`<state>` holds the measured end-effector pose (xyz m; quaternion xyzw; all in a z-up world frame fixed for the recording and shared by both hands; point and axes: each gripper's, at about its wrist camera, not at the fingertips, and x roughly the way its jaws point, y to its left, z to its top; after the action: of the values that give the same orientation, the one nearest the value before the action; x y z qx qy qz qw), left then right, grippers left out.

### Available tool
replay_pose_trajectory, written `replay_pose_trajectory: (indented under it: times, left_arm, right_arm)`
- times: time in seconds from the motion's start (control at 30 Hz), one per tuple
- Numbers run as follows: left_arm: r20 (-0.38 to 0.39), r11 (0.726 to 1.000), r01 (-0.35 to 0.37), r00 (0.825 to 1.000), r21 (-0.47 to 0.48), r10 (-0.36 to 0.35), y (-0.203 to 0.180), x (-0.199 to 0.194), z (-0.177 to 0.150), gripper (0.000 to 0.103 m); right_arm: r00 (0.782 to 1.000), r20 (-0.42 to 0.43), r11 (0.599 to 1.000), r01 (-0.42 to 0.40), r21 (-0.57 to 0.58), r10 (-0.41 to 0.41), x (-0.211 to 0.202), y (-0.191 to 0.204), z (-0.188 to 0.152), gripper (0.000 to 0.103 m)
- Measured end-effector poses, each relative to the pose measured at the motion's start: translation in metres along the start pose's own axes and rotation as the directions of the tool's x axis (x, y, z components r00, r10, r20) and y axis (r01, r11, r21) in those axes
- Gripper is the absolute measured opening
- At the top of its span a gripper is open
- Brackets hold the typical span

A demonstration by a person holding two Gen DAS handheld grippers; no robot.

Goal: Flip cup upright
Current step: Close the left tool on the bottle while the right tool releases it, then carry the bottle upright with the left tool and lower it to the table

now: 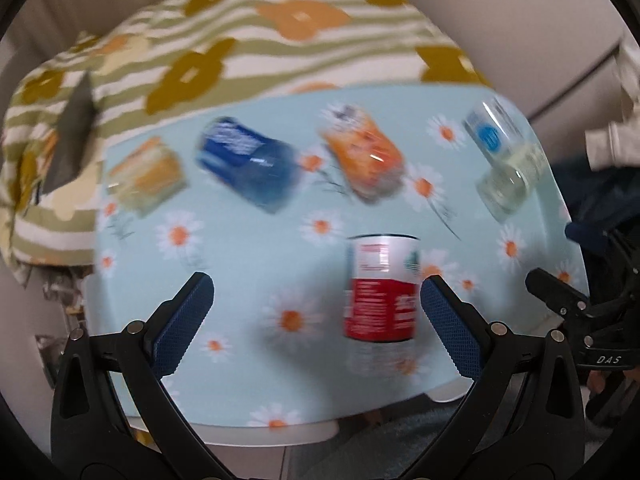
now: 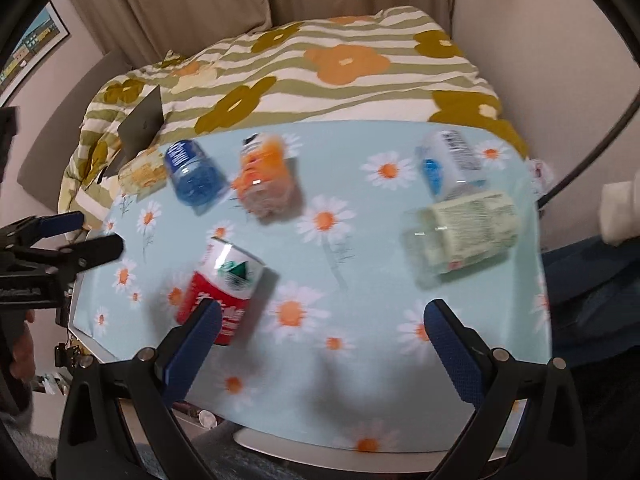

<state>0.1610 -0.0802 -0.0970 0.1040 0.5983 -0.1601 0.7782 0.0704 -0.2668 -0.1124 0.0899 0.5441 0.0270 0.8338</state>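
Red cup (image 1: 381, 288) stands near table edge (image 1: 280, 430), left gripper (image 1: 316, 320) open around it

I see a small table (image 2: 400, 360) under a pale blue daisy-print cloth (image 1: 248, 248). On it stand or lie six blurred cups: a red-and-white cup (image 1: 382, 288) near me, then yellow (image 1: 146, 176), dark blue (image 1: 248, 162), orange (image 1: 362, 152), light blue (image 1: 490, 130) and pale green (image 1: 510, 182) ones farther back.

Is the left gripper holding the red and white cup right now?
No, the left gripper is open above the daisy-print table, and the red and white cup stands free between its fingers.
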Motion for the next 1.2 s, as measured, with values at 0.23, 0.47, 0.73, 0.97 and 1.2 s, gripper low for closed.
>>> replay_pose_trajectory:
  times: [0.23,0.47,0.73,0.97,1.2]
  left_arm:
    - [-0.171,1.000,0.006,0.985,0.028,-0.001,-0.034,0.057,0.019,0.103]
    - [-0.291,1.000,0.009,0.957,-0.022,-0.015,-0.043,0.098,0.015,0.103]
    - [-0.313,0.999,-0.014,0.950,-0.042,0.000,-0.051,0.115,0.009,0.083]
    - [-0.303,0.999,-0.004,0.953,-0.051,-0.012,-0.047,0.116,0.002,0.067]
    - [-0.256,0.999,-0.007,0.967,-0.049,-0.006,-0.042,0.099,-0.005,0.067]
  right_arm:
    - [0.998,-0.050,0.999,-0.044,0.032,0.046,0.013,-0.049,-0.014,0.101]
    - [0.994,-0.085,0.997,-0.067,0.024,0.068,0.028,-0.077,-0.033,0.101]
    - [0.989,-0.090,0.993,-0.115,0.024,0.116,0.039,-0.091,-0.035,0.101]
    - [0.988,-0.088,0.992,-0.128,0.013,0.129,0.041,-0.092,-0.035,0.101]
    - [0.987,-0.080,0.990,-0.138,0.008,0.138,0.036,-0.088,-0.035,0.101]
